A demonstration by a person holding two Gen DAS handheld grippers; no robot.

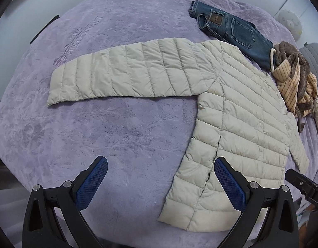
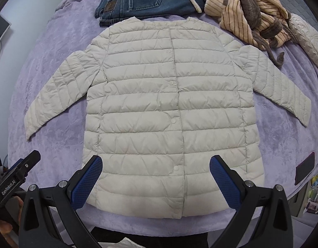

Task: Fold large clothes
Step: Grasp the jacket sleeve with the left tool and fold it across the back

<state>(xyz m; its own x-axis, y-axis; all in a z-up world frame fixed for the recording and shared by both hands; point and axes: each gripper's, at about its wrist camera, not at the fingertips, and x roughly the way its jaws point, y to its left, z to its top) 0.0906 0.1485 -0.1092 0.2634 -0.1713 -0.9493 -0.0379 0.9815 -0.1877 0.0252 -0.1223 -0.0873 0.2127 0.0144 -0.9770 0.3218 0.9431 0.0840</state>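
Right now I see the cream quilted jacket point(image 2: 171, 111) spread flat, front side up, on the purple blanket point(image 2: 61, 144), its snap placket closed down the middle. Taking the jacket as my landmark: one sleeve point(image 1: 121, 72) stretches straight out sideways from the shoulder in the left wrist view, lying flat on the blanket, while the right wrist view shows both sleeves angled out and down from the body. Beyond the jacket's collar lie folded blue jeans point(image 2: 146, 0), their waistband just beside the neckline, and next to those a crumpled heap of brown and striped fleece point(image 2: 247, 14). Further out past that heap, off the jacket's shoulder, sits another pale quilted item point(image 2: 307, 39).

My left gripper point(image 1: 161, 184) hangs with its blue-padded jaws spread wide, holding nothing; one finger is over the bare blanket, the other over the jacket's side near the hem. My right gripper point(image 2: 155, 181) is likewise spread wide and empty, straddling the jacket's bottom hem with both fingers above the fabric. I cannot tell whether either finger touches the cloth.
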